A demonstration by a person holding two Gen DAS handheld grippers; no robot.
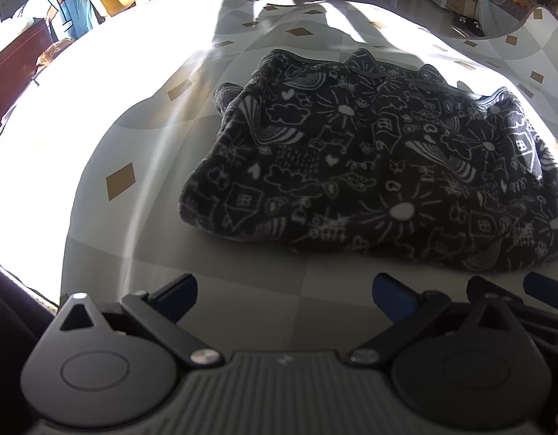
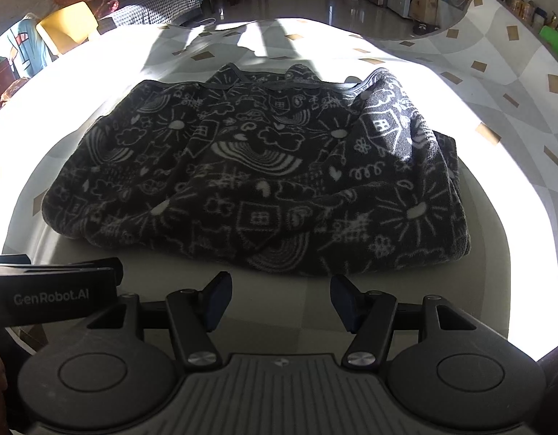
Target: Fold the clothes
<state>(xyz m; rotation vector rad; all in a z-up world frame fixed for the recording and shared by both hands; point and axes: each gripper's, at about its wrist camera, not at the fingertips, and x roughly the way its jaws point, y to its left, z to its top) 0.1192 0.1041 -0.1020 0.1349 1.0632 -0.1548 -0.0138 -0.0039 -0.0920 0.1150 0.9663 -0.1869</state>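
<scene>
Both tongs were released and empty: left tongs (image 1: 284, 295), right tongs (image 2: 280, 299). The dark patterned fleece garment (image 2: 257, 181) lay bunched on the counter (image 2: 308, 322) just ahead of the right tongs, ahead-right of the left, touching neither.

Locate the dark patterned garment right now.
The dark patterned garment lies bunched on the tiled tablecloth, centre of the right wrist view, just beyond both open grippers.

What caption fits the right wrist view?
Open right gripper poised short of a dark doodle-print fleece garment lying bunched on the sunlit table.
</scene>
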